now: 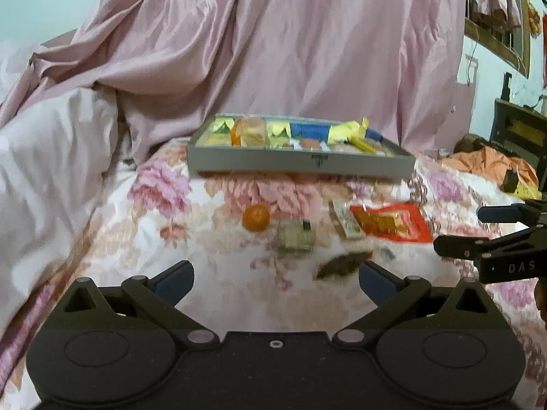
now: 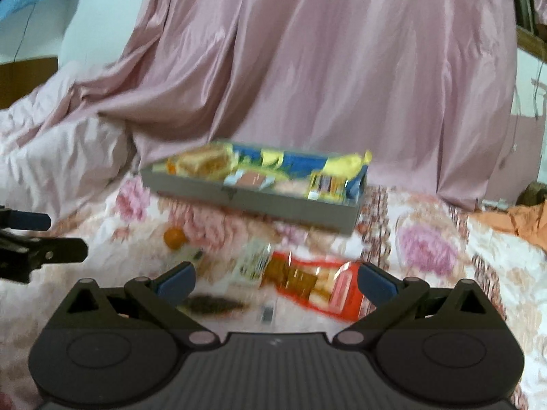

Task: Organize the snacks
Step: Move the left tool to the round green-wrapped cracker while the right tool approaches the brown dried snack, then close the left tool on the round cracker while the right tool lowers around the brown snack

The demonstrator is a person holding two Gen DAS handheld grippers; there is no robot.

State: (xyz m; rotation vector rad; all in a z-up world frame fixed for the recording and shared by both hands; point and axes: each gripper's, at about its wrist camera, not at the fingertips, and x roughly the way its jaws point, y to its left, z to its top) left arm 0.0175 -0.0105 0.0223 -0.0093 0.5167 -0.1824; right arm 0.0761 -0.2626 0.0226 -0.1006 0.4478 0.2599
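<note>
Hovering over the floral quilt (image 1: 143,239), the left gripper (image 1: 276,282) is spread and empty, the orange (image 1: 255,217) just ahead-left. The right gripper (image 2: 276,282), also spread, is nearer the red packet (image 2: 316,285), which lies between its fingers, long axis slanting rightward. The tray (image 2: 253,201) sits beyond.

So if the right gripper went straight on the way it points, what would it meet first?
Probably the red snack packet, lying on the floral bedspread between the right gripper's open fingers; the blur makes depth uncertain.
</note>
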